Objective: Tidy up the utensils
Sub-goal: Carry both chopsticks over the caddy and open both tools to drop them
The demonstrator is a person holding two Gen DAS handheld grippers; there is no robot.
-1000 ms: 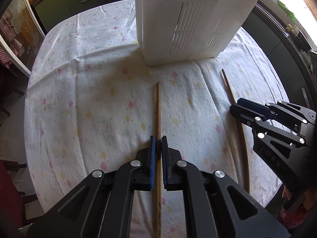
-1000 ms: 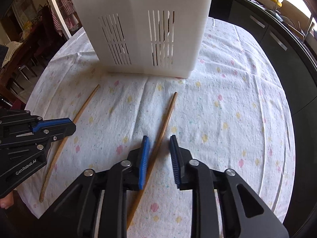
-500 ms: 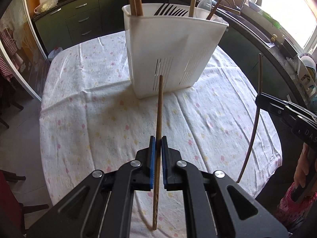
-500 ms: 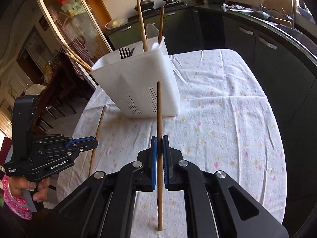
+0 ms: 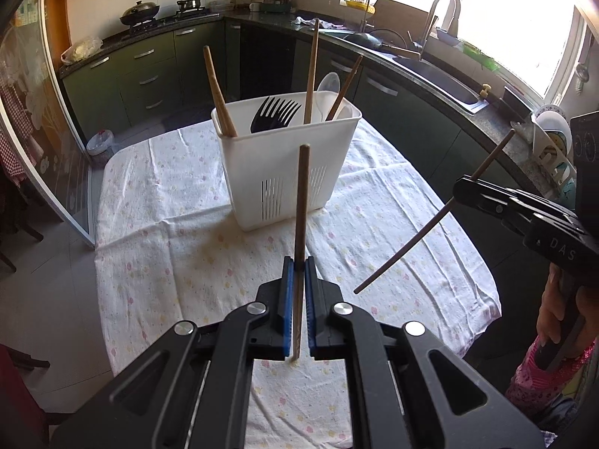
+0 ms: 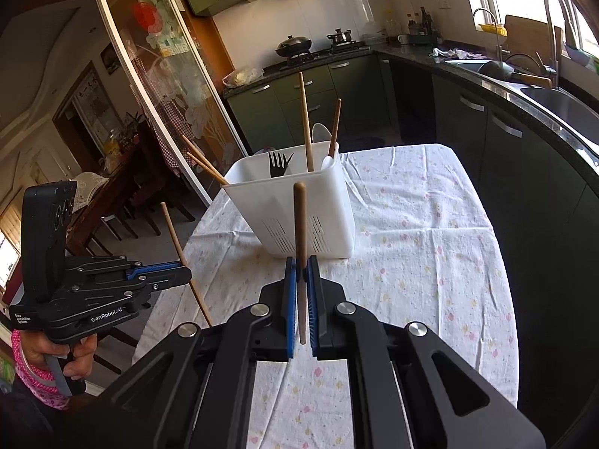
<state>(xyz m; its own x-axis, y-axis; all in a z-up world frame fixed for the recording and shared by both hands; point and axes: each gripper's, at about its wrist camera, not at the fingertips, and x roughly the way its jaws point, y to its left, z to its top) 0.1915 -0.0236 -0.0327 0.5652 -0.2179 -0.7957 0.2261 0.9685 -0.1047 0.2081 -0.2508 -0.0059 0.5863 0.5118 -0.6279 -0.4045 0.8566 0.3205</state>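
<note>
My left gripper is shut on a wooden chopstick that stands up in front of the white utensil holder. My right gripper is shut on a second wooden chopstick, also lifted off the table. Each gripper shows in the other's view: the right one at the right, the left one at the left, both clamped on their sticks. The holder stands on the cloth and contains black forks, several chopsticks and a white spoon.
The table wears a white flowered cloth. Dark kitchen cabinets and a counter with a sink curve round the back and right. A glass sliding door and chairs lie to the left. A hand in a pink sleeve grips the left handle.
Both grippers have risen from the cloth, each carrying its chopstick up with it; the right jaws closed on theirs. The holder now looks farther and lower, with its contents visible.
</note>
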